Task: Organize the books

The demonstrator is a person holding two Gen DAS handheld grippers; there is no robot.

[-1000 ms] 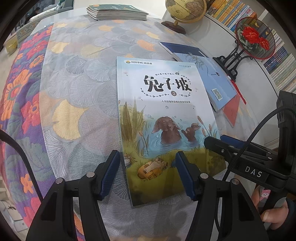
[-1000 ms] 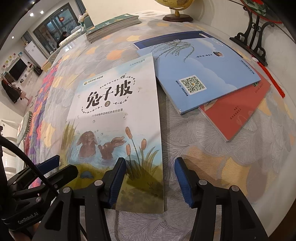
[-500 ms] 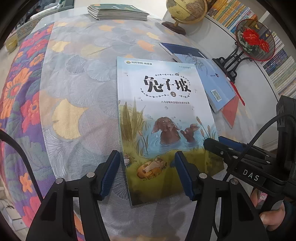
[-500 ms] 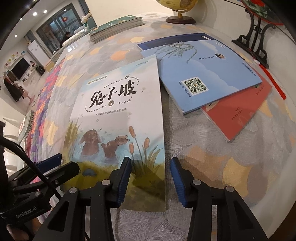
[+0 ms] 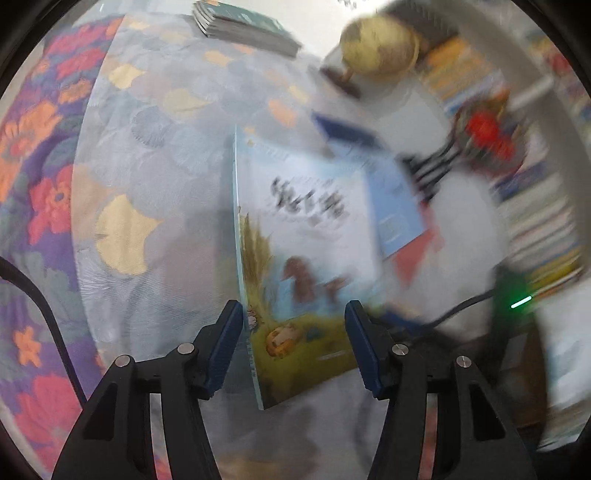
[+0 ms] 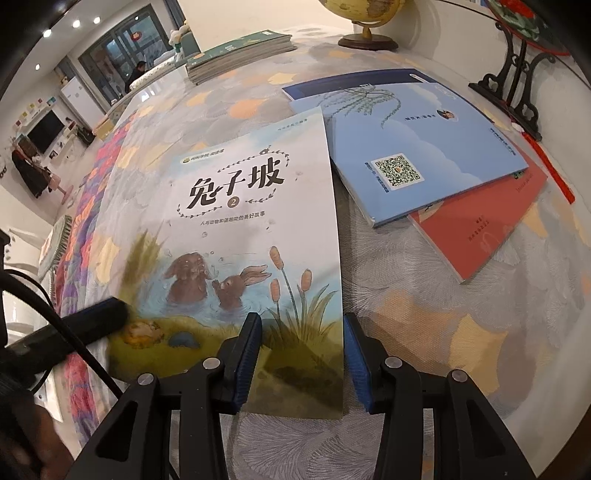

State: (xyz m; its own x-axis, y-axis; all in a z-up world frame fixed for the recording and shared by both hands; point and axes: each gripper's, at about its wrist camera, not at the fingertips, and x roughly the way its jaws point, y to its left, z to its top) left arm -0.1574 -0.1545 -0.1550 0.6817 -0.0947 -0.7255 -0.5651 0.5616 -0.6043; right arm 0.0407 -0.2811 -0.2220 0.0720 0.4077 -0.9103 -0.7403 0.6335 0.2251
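Note:
The rabbit picture book (image 6: pixel 251 206) lies on the patterned cloth, its cover up. My right gripper (image 6: pixel 302 321) stands open astride its near right corner, one finger over the cover and the other just outside the right edge. The left wrist view is blurred. There my left gripper (image 5: pixel 293 308) has the book's (image 5: pixel 314 236) near left corner between its jaws, which are closing; the left pad is close against the spine edge, and that edge looks raised off the cloth. In the right wrist view a left finger (image 6: pixel 96 317) shows as a dark smear over that corner.
A light blue book (image 6: pixel 424 140) lies on a red one (image 6: pixel 480 229) and a dark blue one (image 6: pixel 332 86), right of the rabbit book. A stack of green books (image 6: pixel 240 51) sits at the far edge. A globe (image 6: pixel 365 22) and a black fan stand (image 6: pixel 517 85) are at the back right.
My left hand has swung and rolled, blurring its view, and its jaws have narrowed at the book's left edge. The right jaws have narrowed around the book's right corner without the hand moving.

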